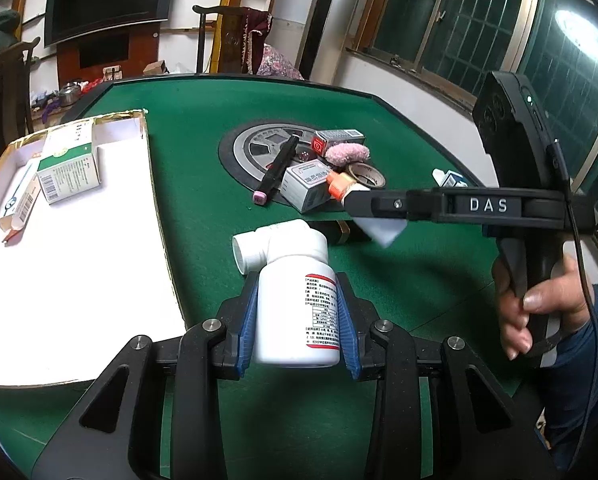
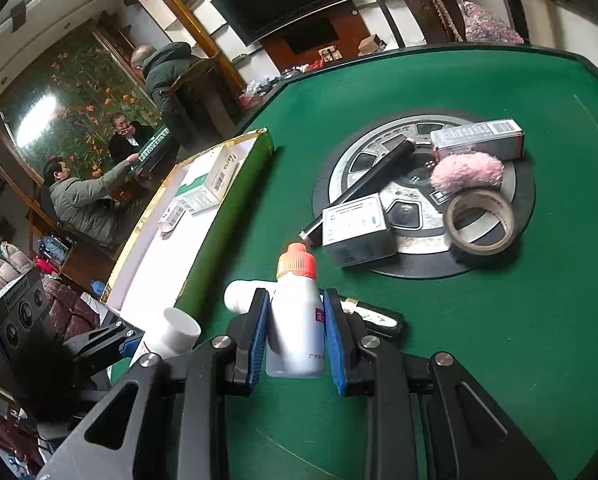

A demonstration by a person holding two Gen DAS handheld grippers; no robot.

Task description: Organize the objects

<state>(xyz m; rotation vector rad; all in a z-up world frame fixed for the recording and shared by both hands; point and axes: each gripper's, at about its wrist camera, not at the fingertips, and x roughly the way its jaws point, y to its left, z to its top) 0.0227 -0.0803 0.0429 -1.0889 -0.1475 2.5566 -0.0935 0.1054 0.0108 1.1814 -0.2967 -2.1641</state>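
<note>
Left gripper (image 1: 299, 316) is clamped on the white pill bottle (image 1: 297, 300), right gripper (image 2: 297, 332) on the orange-capped dropper bottle (image 2: 297, 312), so both probably want lowering gently into the white tray (image 1: 79, 280) off to the left gripper's left, clear of the bench (image 1: 419, 288).

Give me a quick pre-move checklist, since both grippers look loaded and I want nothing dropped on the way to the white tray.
1. Left gripper pads clamp the white pill bottle: ok.
2. Right gripper pads clamp the orange-capped dropper bottle: ok.
3. Bare floor left in the white tray: ok; green-and-white box sits at its far end.
4. Dropper bottle square between the pads: not ok, it tilts.
5. Pill bottle cap on tight: cannot tell.
</note>
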